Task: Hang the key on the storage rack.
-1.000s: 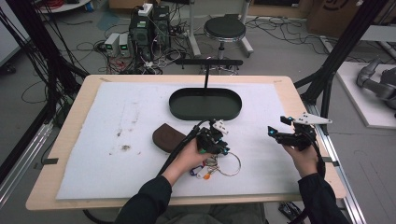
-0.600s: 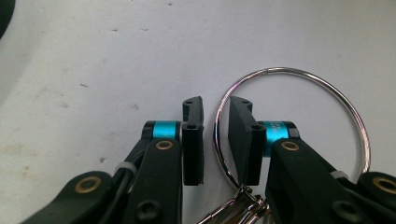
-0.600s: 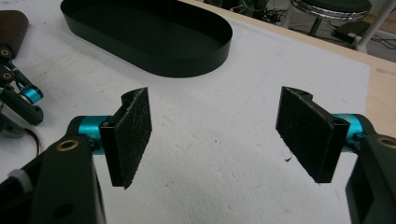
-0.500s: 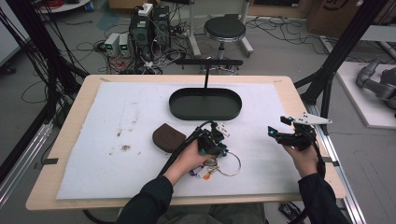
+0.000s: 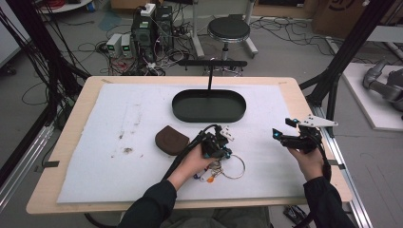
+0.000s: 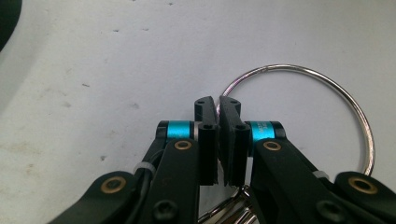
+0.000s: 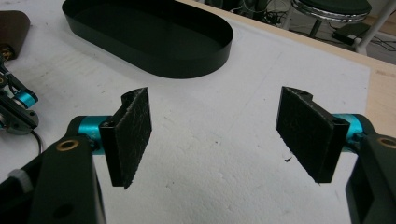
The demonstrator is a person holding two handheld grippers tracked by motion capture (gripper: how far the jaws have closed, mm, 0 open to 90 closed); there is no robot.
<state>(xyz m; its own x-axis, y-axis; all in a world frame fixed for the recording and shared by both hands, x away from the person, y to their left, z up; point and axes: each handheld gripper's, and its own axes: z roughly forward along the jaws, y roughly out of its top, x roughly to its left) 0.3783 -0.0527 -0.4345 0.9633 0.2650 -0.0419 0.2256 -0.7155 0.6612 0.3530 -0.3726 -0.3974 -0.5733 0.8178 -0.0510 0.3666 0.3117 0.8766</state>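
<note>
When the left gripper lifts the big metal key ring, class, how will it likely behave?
The key ring looks like thin, shiny wire, so probably stiff, light and slippery. Pinched at its rim by the left gripper, it may swing. The keys and tags would likely dangle below.

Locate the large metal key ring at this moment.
In the high view, the key ring lies on the white mat near the front edge, just right of the left gripper, whose jaws are shut on its wire, below the black oval tray.
</note>
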